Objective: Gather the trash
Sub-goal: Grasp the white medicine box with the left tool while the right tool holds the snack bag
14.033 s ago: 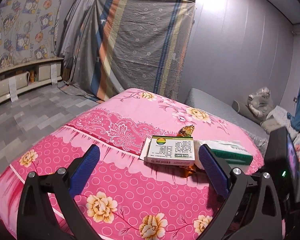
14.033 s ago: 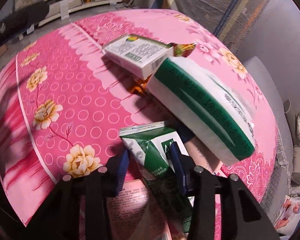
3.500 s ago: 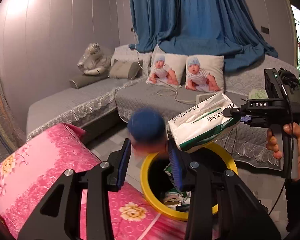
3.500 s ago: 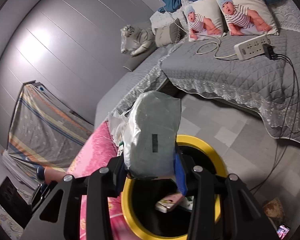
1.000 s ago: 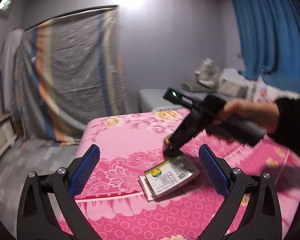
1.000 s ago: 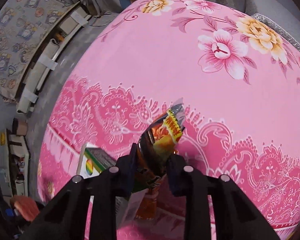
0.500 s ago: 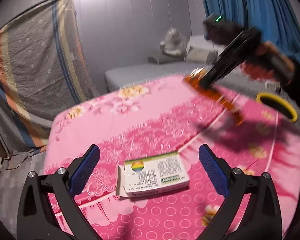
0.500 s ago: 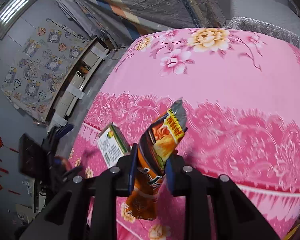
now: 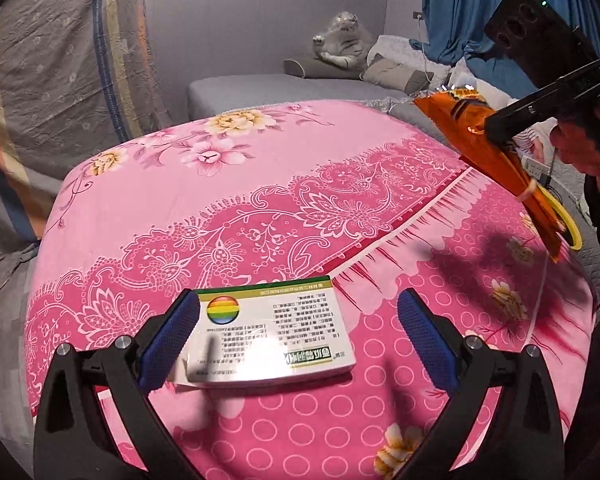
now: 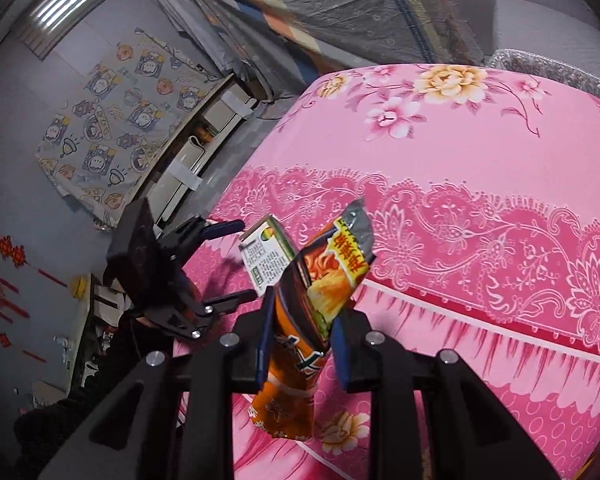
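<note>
1. Your right gripper pinches a crinkly orange snack bag, lifted off the pink floral cloth.
2. Your left gripper gapes wide around a flat glossy box on the cloth.
3. Yellow bin rim beyond the table edge.

Orange snack wrapper (crumpled) aloft, white box flat

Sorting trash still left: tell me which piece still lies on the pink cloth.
The white box with the rainbow circle; the orange snack bag hangs clamped in the right gripper.
</note>
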`<state>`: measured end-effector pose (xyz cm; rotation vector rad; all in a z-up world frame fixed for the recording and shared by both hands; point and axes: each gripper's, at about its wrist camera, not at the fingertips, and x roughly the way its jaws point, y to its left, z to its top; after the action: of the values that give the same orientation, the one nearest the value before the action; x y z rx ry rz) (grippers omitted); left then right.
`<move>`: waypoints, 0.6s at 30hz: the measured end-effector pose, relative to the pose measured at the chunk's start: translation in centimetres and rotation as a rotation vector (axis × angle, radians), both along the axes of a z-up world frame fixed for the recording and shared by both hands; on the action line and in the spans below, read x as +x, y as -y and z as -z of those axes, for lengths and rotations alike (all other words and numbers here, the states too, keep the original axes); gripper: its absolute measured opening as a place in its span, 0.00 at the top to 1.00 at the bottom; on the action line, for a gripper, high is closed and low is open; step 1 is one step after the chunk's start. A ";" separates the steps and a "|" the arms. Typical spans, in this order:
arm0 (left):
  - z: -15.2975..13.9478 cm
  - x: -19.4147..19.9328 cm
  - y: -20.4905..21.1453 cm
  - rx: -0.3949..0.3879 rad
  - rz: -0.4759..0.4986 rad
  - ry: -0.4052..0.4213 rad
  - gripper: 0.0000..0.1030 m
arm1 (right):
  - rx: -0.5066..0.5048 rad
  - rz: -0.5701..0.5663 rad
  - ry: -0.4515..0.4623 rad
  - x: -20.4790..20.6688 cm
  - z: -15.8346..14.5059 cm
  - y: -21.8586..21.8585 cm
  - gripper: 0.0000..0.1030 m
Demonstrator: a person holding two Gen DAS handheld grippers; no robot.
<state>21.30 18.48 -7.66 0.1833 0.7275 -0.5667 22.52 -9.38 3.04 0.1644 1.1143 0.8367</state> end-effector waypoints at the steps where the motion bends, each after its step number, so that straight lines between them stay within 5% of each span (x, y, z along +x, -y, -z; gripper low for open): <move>1: 0.1 0.2 0.2 0.015 -0.007 -0.005 0.08 | 0.005 -0.001 0.001 -0.1 0.0 -0.1 0.77; 18: 3.4 3.3 1.6 0.181 -0.221 -0.128 0.08 | 0.045 0.001 0.017 -1.2 -0.4 0.6 0.77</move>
<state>24.58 16.93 -11.07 0.2324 0.9115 -0.3035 21.34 -10.00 3.46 0.1948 1.0799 0.8606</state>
